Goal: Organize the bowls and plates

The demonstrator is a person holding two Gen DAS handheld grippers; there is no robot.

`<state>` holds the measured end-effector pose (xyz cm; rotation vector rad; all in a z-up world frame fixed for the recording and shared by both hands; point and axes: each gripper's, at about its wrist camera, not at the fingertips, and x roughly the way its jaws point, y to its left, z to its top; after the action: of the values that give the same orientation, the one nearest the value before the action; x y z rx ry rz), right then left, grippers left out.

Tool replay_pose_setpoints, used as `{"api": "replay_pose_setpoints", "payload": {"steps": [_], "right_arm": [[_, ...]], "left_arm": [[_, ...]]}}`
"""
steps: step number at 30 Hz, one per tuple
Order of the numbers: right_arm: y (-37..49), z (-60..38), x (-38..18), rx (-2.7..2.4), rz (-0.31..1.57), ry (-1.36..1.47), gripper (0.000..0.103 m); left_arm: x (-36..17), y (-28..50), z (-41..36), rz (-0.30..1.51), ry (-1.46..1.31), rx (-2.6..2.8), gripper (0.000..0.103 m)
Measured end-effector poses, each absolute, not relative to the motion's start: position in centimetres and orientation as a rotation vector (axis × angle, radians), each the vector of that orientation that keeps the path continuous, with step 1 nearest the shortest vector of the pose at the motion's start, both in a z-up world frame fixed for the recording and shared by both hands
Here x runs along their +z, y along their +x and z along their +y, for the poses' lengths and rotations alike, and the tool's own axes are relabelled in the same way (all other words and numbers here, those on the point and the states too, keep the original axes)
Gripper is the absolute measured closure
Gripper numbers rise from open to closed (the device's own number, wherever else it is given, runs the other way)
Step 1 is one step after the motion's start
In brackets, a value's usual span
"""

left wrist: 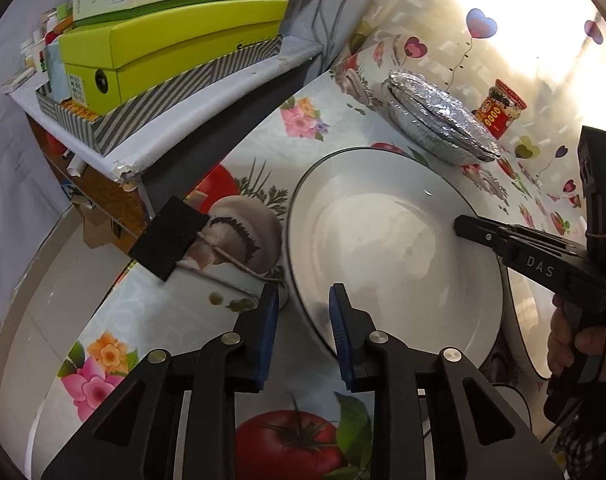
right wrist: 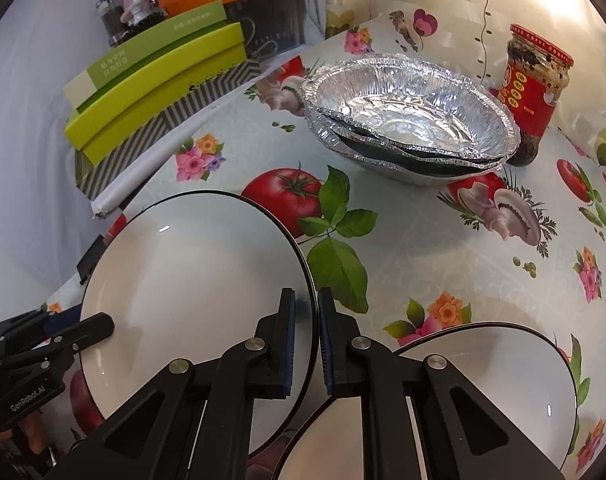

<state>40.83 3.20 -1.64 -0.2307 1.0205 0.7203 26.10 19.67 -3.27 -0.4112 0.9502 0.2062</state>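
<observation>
A white plate with a dark rim (left wrist: pixel 391 248) (right wrist: pixel 191 280) is held tilted above the flowered tablecloth. My right gripper (right wrist: pixel 306 304) is shut on its right rim; in the left wrist view it reaches in from the right (left wrist: pixel 461 226). My left gripper (left wrist: pixel 303 300) is open, its jaws astride the plate's near-left rim without clamping; it shows at the lower left of the right wrist view (right wrist: pixel 103 326). A second white plate (right wrist: pixel 483 392) lies on the table under my right gripper. A stack of foil bowls (right wrist: pixel 411 120) (left wrist: pixel 435 120) stands farther back.
A red-labelled jar (right wrist: pixel 537 92) (left wrist: pixel 501 106) stands beside the foil bowls. Green and striped boxes (left wrist: pixel 163 52) (right wrist: pixel 155 76) are stacked on a side shelf to the left. A black clip (left wrist: pixel 169 238) sits at the table's left edge. Cables hang behind.
</observation>
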Motion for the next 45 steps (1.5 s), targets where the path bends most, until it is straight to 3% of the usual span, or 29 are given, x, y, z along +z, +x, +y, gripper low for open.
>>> {"api": "replay_pose_setpoints", "payload": {"steps": [27,45], "right_arm": [[40.3,3.0,-1.5,0.696,1.043,-0.203,0.091],[38.4,2.5,0.8,0.69,1.068,-0.135,0.091]], "left_arm": [[-3.5,26.0,20.1,0.916,-0.454,0.207,0.082],[-0.7,24.8,20.2,0.869,-0.445,0.227,0.082]]}}
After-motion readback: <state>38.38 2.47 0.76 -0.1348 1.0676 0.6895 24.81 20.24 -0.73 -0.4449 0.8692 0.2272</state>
